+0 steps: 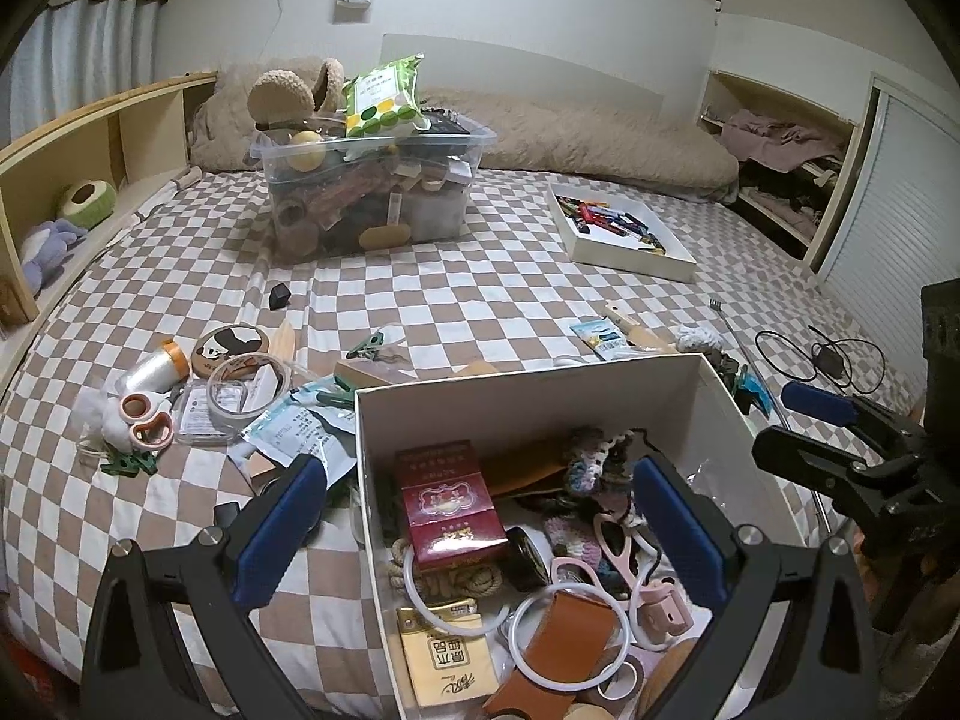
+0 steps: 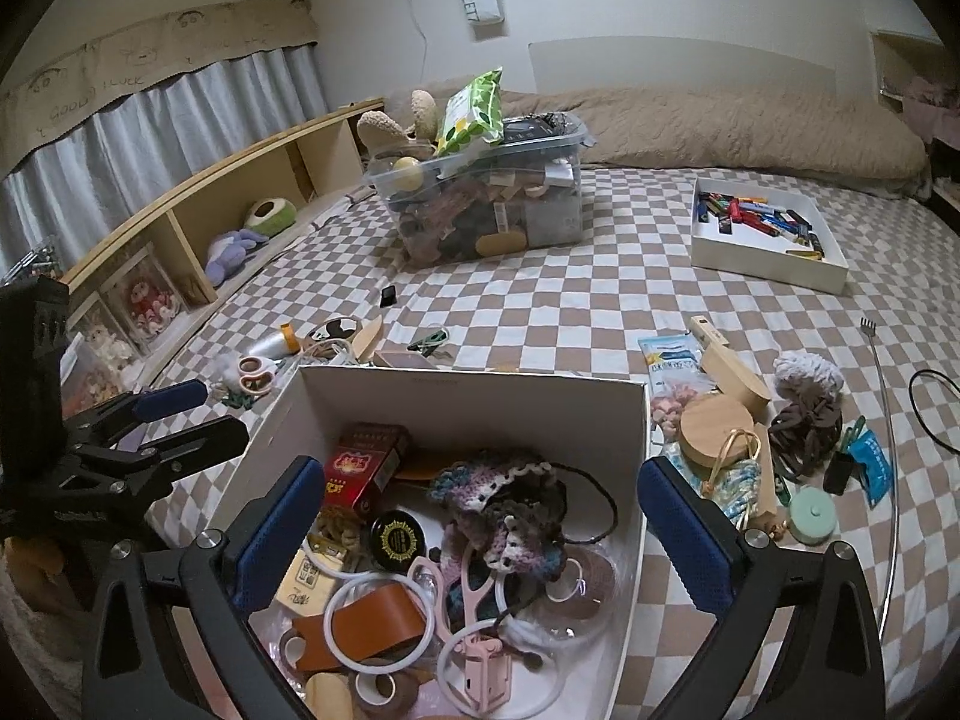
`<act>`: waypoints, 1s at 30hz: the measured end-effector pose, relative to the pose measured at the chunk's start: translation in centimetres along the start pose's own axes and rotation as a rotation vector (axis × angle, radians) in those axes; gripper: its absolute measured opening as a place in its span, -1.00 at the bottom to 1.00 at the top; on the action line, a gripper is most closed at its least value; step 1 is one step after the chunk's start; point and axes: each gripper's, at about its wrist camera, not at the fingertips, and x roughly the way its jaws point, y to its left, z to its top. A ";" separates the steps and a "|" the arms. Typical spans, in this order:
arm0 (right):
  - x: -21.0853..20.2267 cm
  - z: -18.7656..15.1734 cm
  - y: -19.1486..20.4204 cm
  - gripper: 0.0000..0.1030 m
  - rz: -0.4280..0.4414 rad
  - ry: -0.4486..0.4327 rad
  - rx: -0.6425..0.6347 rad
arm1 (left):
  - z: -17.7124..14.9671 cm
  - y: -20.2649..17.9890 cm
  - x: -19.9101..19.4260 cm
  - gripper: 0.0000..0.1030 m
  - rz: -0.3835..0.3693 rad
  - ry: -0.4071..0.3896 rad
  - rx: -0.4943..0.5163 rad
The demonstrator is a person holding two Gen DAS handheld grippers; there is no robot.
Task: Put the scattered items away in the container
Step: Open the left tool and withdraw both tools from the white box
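**Entry: white box on checked bed, both grippers above it, nothing held**

Container. White cardboard box [image 2: 462, 402], open-topped, on the brown-and-white checked bedspread [image 1: 468, 300]. It lies directly below and ahead of both tools.

Right gripper [image 2: 480, 531]. Jaws spread wide and empty; the blue pads flank the box interior, apart from everything below. A crocheted piece [image 2: 510, 498] and a round black tin [image 2: 398, 539] lie between and under the pads, untouched.

Left gripper [image 1: 474, 531]. Jaws likewise released and empty. Its left pad hangs outside the box's left wall, its right pad over the interior; a red carton [image 1: 447, 504] sits between them, unpinched.

Other contents. Brown leather strap [image 2: 372, 618], white rings, pink scissors [image 2: 462, 594].

Still scattered. Left of box: scissors [image 1: 144, 417], tape roll [image 1: 240, 384], thread spool [image 1: 153, 363], green clip [image 1: 367, 345]. Right of box: wooden disc [image 2: 717, 426], yarn ball [image 2: 807, 375], mint tin [image 2: 813, 513], back scratcher [image 2: 882, 396], black cable [image 1: 822, 357].

Elsewhere. Clear tub [image 1: 372, 192], overfilled; shallow white tray [image 1: 624, 228].

Obscured. The box's near edge is cut off by the frame; items at the bottom overlap and are hard to separate. Package print is unreadable.
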 end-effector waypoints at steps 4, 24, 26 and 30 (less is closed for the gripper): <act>-0.1 0.0 -0.1 1.00 -0.003 -0.006 -0.001 | 0.1 0.0 -0.3 1.00 -0.001 -0.005 0.002; -0.7 2.5 -3.0 1.00 -0.053 -0.049 0.050 | 1.5 2.4 0.1 1.00 0.051 -0.028 -0.024; -0.8 3.0 -3.5 1.00 -0.057 -0.055 0.060 | 2.0 2.8 0.2 1.00 0.059 -0.034 -0.025; -1.1 4.0 -4.5 1.00 -0.073 -0.074 0.074 | 2.8 3.8 0.3 1.00 0.083 -0.046 -0.032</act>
